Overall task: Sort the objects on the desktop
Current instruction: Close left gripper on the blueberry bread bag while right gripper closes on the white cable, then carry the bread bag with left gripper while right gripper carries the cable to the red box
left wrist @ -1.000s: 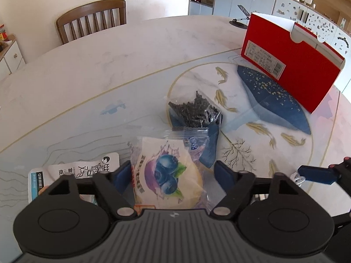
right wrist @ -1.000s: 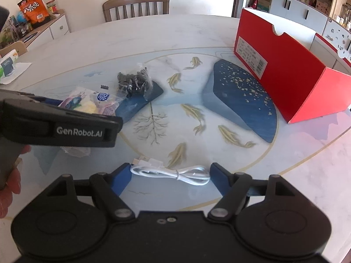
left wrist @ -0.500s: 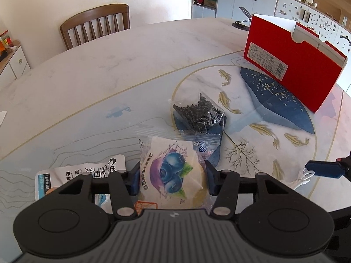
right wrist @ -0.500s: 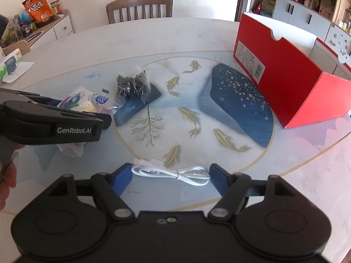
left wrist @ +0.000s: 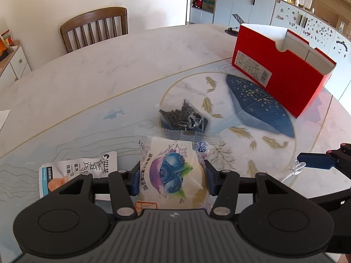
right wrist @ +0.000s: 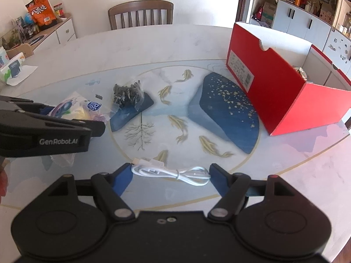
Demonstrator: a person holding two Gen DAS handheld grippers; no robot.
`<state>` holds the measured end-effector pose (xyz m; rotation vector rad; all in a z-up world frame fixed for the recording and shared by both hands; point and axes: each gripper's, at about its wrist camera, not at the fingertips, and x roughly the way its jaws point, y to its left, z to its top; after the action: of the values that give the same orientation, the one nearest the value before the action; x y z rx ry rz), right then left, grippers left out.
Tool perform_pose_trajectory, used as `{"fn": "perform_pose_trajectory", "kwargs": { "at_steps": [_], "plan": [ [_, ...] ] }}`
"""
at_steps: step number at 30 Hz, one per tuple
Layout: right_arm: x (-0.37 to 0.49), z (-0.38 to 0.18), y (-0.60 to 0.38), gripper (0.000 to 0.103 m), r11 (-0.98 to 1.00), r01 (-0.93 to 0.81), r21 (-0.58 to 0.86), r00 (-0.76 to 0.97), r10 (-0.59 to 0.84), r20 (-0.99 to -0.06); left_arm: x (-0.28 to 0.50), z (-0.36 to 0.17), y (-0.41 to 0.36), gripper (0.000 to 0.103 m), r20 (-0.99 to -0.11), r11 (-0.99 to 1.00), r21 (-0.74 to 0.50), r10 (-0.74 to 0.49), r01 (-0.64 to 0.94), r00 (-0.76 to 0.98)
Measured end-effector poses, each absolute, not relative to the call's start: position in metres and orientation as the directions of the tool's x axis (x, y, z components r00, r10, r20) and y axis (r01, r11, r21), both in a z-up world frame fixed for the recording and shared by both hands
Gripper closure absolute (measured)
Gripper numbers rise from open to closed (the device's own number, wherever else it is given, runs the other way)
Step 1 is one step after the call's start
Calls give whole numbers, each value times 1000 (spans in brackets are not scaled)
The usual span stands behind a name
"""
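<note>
My left gripper (left wrist: 172, 178) is shut on a blueberry snack packet (left wrist: 173, 173), lifted off the table; it also shows in the right wrist view (right wrist: 72, 109). A clear bag of small black parts (left wrist: 181, 117) lies just beyond it. A white snack pouch (left wrist: 79, 168) lies at the left. My right gripper (right wrist: 171, 174) is open, its fingers on either side of a coiled white USB cable (right wrist: 173, 172) on the table. An open red box (left wrist: 278, 70) stands at the right, also in the right wrist view (right wrist: 285, 87).
A wooden chair (left wrist: 94, 29) stands at the table's far side. A phone stand (left wrist: 235, 23) sits behind the red box. A tissue pack (right wrist: 13, 70) lies at the far left edge. White cabinets line the back wall.
My left gripper closed on the blueberry packet and raised it. My right gripper stayed open around the cable, shifting slightly.
</note>
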<state>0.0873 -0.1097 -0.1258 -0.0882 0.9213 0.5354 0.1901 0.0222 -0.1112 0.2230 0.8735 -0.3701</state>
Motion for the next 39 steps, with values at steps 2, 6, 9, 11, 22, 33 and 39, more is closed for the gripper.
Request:
{"fn": "perform_pose_trajectory", "kwargs": {
  "at_steps": [2,6,9,11,22,33,39],
  "plan": [
    [86,-122,-114,27,863,-480,156,485,410,-773,185,-108,21,50,-778,914,36,-228,403,586],
    [86,-114,-123,28,858,-486,163,486,421,-766,178,-103,19,50,-778,917,26,-231,398,584],
    [86,-110,-130,28,856,-490,165,489,426,-761,174,-100,17,50,-787,921,4,-237,389,569],
    [86,-106,-136,28,854,-492,168,489,432,-758,171,-97,16,50,-790,923,-9,-242,384,564],
    [93,-84,-173,28,823,-541,175,478,472,-741,155,-73,-3,50,-790,918,-72,-291,389,540],
    [123,-65,-219,28,809,-550,208,469,505,-724,150,-53,-48,50,-773,909,-82,-317,409,550],
    [139,-63,-239,28,806,-553,212,462,508,-727,153,-45,-72,50,-766,905,-81,-325,418,555]
  ]
}}
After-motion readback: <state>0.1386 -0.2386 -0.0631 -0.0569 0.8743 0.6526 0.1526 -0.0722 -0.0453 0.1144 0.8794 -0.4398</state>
